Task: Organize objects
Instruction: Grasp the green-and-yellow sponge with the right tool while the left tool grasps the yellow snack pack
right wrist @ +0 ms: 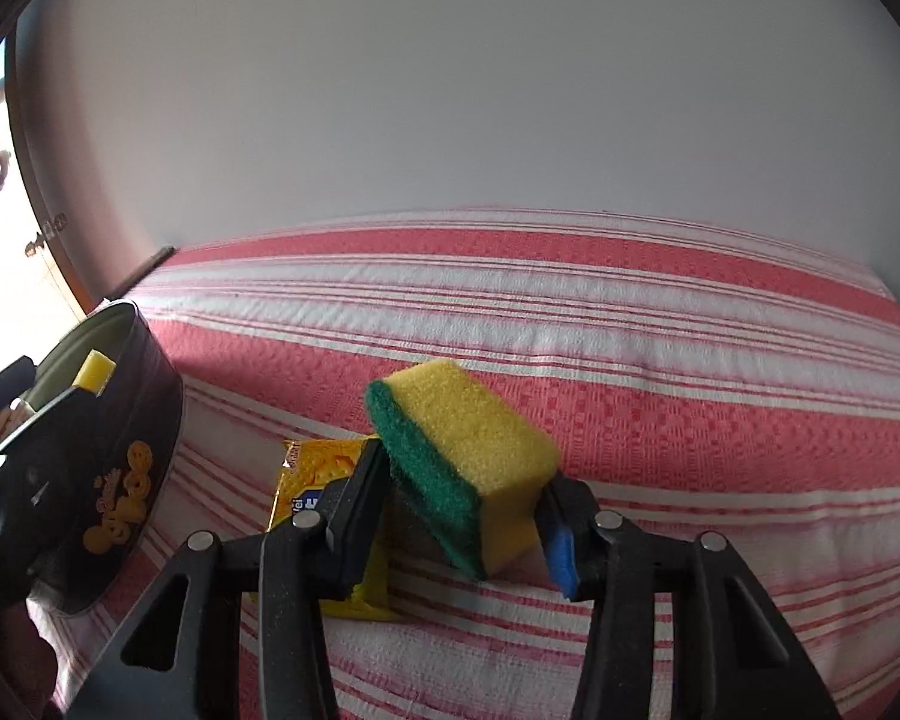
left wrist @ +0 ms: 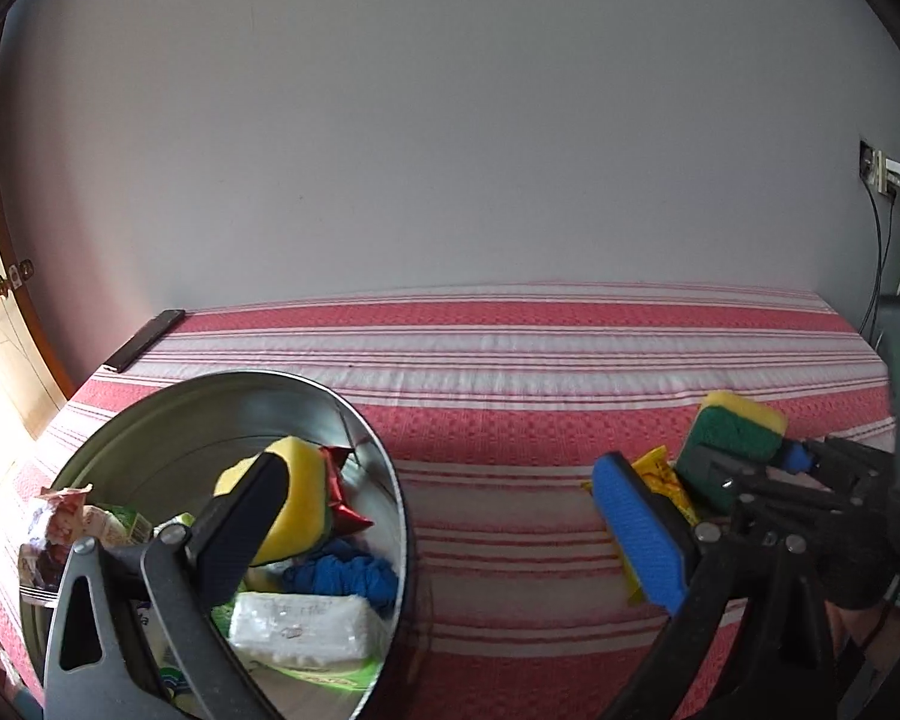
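Right gripper (right wrist: 459, 510): my jaws clamp the sponge (right wrist: 468, 468), lifted off the bed (right wrist: 630, 360).
Left gripper (left wrist: 450, 516): my jaws spread, nothing between.
Tin (right wrist: 120, 480): 9 o'clock of the sponge.

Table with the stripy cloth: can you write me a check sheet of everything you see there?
Surface: red and white striped cloth, rumpled.
Job's things: round tin holding a sponge, blue cloth, tissue pack and wrappers; second sponge; yellow snack packet lying flat.
Clutter: dark phone-like slab at the far corner.
Grippers: right gripper shut on the second sponge; left gripper open, holding nothing.
Cables: several hang from the wall socket.
Surroundings: plain wall, wooden door.
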Motion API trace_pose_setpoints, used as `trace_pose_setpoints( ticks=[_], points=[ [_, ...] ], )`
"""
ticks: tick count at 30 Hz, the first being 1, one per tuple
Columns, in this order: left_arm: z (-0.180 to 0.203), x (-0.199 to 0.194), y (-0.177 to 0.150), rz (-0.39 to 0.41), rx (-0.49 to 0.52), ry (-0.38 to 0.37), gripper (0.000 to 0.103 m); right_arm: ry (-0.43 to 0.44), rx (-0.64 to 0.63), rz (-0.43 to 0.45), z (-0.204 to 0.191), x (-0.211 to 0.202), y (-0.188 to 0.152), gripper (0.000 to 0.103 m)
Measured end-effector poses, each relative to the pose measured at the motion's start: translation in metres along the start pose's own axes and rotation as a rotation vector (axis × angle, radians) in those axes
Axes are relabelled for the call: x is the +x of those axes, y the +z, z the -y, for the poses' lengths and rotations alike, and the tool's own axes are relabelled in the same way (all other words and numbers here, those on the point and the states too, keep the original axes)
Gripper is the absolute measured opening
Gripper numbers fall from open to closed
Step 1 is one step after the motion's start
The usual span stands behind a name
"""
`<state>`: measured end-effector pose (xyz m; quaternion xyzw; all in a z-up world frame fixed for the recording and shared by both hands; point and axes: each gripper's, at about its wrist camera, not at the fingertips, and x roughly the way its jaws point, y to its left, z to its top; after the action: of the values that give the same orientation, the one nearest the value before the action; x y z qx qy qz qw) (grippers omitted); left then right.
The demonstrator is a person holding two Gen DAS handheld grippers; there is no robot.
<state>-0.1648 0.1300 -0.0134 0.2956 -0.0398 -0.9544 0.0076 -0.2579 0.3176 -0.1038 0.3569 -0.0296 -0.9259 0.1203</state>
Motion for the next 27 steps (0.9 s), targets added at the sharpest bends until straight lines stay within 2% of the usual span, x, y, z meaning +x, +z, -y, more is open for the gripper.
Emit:
trace_pose_setpoints(
  ticks=[7, 14, 23, 25, 27],
  points=[
    [0.036, 0.002, -0.006, -0.013, 0.050, 0.001, 0.103, -0.112, 0.046, 0.085, 0.014, -0.022, -0.003, 0.035],
    [0.070, 0.013, -0.009, -0.056, 0.107, -0.026, 0.103, -0.205, 0.081, 0.114, 0.027, -0.030, -0.006, 0.035],
    [0.088, 0.049, -0.016, -0.174, 0.144, -0.062, 0.102, -0.216, 0.104, 0.127, 0.035, -0.037, -0.006, 0.036],
    [0.086, 0.051, -0.014, -0.169, 0.128, -0.078, 0.102, -0.219, 0.095, 0.125, 0.034, -0.037, -0.006, 0.036],
    [0.091, 0.056, -0.015, -0.199, 0.143, -0.093, 0.102, -0.219, 0.093, 0.122, 0.032, -0.035, -0.006, 0.036]
  ],
)
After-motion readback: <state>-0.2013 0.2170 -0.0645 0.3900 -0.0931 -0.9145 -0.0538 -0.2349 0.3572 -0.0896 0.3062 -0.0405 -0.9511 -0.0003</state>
